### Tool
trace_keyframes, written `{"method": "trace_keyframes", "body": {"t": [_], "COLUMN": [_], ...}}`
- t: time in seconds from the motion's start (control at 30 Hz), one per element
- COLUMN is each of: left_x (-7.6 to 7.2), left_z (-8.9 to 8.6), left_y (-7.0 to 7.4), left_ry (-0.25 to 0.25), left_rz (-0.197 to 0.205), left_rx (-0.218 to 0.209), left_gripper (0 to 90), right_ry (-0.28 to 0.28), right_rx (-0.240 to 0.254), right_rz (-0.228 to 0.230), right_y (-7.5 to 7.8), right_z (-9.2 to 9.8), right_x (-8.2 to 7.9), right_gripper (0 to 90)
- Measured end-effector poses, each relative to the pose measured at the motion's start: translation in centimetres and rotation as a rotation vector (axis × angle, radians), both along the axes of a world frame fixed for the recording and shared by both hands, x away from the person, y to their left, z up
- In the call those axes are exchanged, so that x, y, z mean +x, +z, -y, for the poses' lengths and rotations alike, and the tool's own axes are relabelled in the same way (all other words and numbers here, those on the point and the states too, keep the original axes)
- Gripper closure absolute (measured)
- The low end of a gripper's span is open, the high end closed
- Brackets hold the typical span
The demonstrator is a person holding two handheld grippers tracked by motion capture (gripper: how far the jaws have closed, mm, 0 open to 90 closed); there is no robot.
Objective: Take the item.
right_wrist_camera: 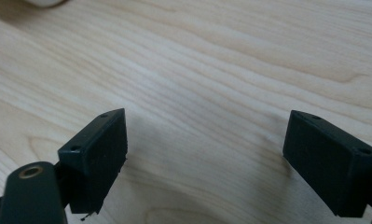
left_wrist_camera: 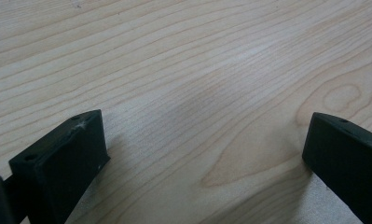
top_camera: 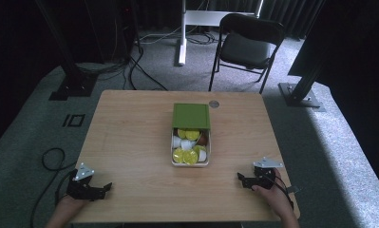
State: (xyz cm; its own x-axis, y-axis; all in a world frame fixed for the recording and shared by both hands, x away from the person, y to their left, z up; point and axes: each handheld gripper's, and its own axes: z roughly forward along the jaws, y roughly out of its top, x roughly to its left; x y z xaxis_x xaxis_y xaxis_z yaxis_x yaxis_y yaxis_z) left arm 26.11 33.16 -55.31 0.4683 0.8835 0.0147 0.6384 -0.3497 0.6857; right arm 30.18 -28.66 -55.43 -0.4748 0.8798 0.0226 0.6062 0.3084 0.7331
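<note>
A white box (top_camera: 190, 164) sits at the middle of the wooden table (top_camera: 130, 137), its green lid (top_camera: 191, 116) covering the far half. The uncovered near half holds several yellow and white capsules (top_camera: 185, 155). My left gripper (top_camera: 103, 189) rests at the table's near left corner, open, with bare wood between its jaws (left_wrist_camera: 204, 123). At the near right edge my right gripper (top_camera: 243, 180) is open too, over bare wood (right_wrist_camera: 207, 123). A white rounded edge (right_wrist_camera: 44, 2) peeks in at the top left of the right gripper view.
A small round metal disc (top_camera: 214, 103) lies on the table behind the box. Beyond the table stand a black folding chair (top_camera: 246, 45), a white stand leg (top_camera: 182, 33) and dark frame posts (top_camera: 301, 90). Cables (top_camera: 52, 159) lie on the carpet at left.
</note>
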Motion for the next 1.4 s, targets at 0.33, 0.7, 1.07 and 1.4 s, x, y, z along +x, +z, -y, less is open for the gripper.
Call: {"method": "trace_keyframes", "body": {"t": [0.33, 0.7, 1.07, 1.4], "left_x": [0.0, 0.0, 0.0, 0.0], "left_z": [0.0, 0.0, 0.0, 0.0], "left_y": [0.0, 0.0, 0.0, 0.0], "left_ry": [-0.001, 0.0, 0.0, 0.0], "left_rz": [0.0, 0.0, 0.0, 0.0], "left_rx": [0.001, 0.001, 0.001, 0.0], "left_gripper": [0.5, 0.5, 0.5, 0.5], "right_ry": [0.003, 0.032, 0.076, 0.153], "right_rx": [0.004, 0.024, 0.044, 0.066], "right_rz": [0.042, 0.096, 0.161, 0.221], "right_y": [2.2, 5.0, 8.8, 11.7], "right_z": [-0.7, -2.5, -4.2, -6.8], "right_x": [0.3, 1.1, 2.1, 2.7], "right_gripper": [13.7, 13.6, 13.1, 13.1]}}
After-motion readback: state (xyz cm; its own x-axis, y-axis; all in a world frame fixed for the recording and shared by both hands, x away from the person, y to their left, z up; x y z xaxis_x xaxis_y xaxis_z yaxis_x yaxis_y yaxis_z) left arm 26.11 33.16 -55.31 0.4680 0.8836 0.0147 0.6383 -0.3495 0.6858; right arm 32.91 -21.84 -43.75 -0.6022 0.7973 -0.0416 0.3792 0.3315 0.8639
